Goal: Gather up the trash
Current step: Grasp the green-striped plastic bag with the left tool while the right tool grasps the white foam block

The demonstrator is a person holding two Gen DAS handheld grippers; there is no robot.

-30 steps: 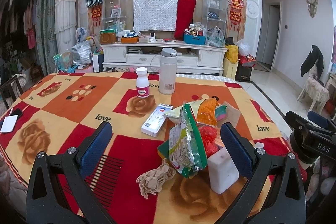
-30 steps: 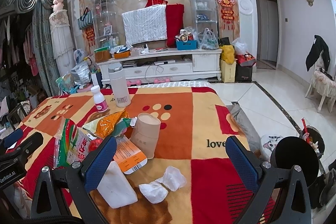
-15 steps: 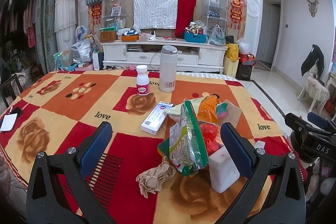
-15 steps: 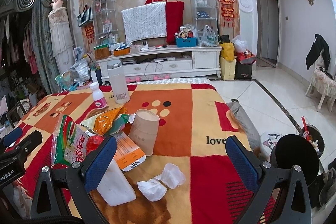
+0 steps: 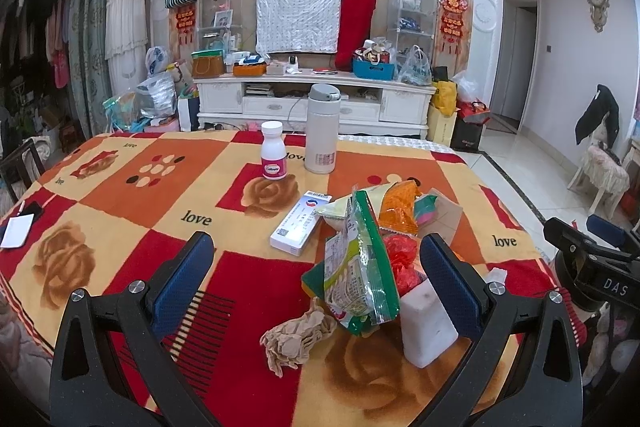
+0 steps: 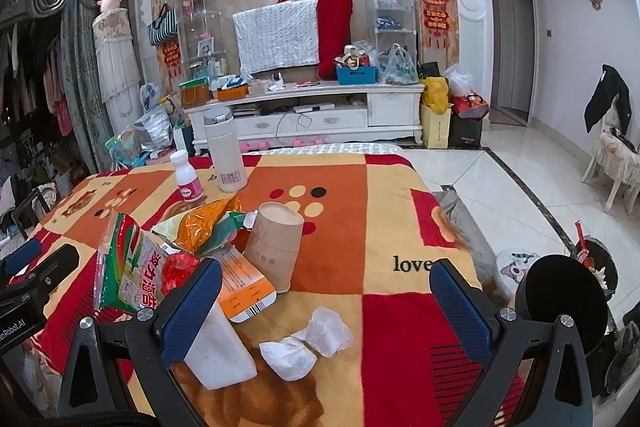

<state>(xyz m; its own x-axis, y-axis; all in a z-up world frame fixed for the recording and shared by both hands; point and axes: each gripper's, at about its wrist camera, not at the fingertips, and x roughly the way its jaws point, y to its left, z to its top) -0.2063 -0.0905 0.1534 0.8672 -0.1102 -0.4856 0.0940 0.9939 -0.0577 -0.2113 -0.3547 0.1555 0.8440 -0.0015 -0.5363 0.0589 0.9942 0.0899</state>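
Note:
Trash lies in a heap on the patterned blanket. In the left wrist view a green snack bag stands between the wide-apart fingers of my open left gripper; a crumpled brown paper lies just in front of it, and a white block rests by the right finger. In the right wrist view my right gripper is open above two white tissue wads. An upturned paper cup, an orange wrapper, the green bag and the white block sit to the left.
A white thermos, a pill bottle and a medicine box stand farther back on the table. Beyond the table's right edge a dark bin sits on the tiled floor. A TV cabinet fills the back wall.
Both cameras have crept slightly forward toward the trash heap. Nothing was picked up or moved, and both grippers stay open.

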